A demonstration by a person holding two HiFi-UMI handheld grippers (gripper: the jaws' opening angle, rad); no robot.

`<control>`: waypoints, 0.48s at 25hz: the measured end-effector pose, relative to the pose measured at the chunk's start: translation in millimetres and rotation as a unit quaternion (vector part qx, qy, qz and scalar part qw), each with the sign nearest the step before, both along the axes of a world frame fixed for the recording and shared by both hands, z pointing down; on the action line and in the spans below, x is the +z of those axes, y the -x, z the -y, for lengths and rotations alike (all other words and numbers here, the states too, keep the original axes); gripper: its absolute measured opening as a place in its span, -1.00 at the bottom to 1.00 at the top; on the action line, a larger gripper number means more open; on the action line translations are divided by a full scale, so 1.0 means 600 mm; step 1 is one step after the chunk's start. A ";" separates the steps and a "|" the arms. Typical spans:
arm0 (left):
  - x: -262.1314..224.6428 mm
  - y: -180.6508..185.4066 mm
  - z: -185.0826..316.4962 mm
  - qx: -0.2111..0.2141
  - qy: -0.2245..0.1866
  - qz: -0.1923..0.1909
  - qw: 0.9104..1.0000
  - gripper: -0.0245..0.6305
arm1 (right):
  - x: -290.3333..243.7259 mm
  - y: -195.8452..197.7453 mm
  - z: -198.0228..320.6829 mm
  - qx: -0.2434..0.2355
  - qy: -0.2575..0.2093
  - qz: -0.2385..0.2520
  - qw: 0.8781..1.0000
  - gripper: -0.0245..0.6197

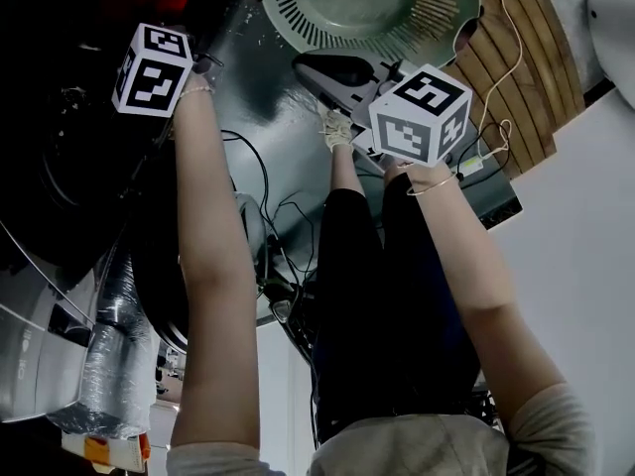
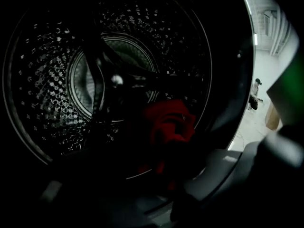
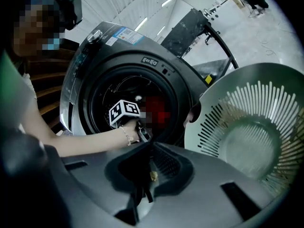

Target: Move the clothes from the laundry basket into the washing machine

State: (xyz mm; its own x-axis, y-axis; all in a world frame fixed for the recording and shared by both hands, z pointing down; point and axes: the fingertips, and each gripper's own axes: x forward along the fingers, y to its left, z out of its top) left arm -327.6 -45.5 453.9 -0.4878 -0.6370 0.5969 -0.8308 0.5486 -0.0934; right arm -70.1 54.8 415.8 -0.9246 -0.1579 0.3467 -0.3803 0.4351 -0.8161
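Showed a red garment [image 2: 168, 122] crumpled low in the drum of the washing machine [image 3: 118, 46]. Stretched the left arm through the door, left gripper [image 3: 138, 128] open partway, cloth just beyond. Held the right gripper [image 3: 147, 175] near the green laundry basket [image 3: 247, 137], jaws together, nothing between.

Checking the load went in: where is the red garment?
The red garment lies inside the washing machine drum, low near its front, centre-right in the left gripper view.

Pale floor [image 1: 585, 226], wooden slat decking [image 1: 516, 77], dim light.
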 end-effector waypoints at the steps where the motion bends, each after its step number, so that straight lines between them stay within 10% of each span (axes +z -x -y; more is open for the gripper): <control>1: -0.006 -0.005 -0.009 -0.001 -0.005 -0.002 1.000 -0.27 | -0.002 -0.002 -0.005 -0.004 0.001 0.000 1.000 -0.84; 12: 0.058 -0.123 -0.031 0.129 0.059 -0.045 0.989 -0.25 | 0.005 -0.006 -0.005 -0.003 0.002 -0.005 1.000 -0.84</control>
State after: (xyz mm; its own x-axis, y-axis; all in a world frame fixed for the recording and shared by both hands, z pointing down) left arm -254.0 -27.1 489.0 -0.2597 -0.6570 0.7077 -0.9496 0.3071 -0.0634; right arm -66.6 57.8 419.0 -0.9218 -0.1506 0.3571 -0.3862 0.4348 -0.8135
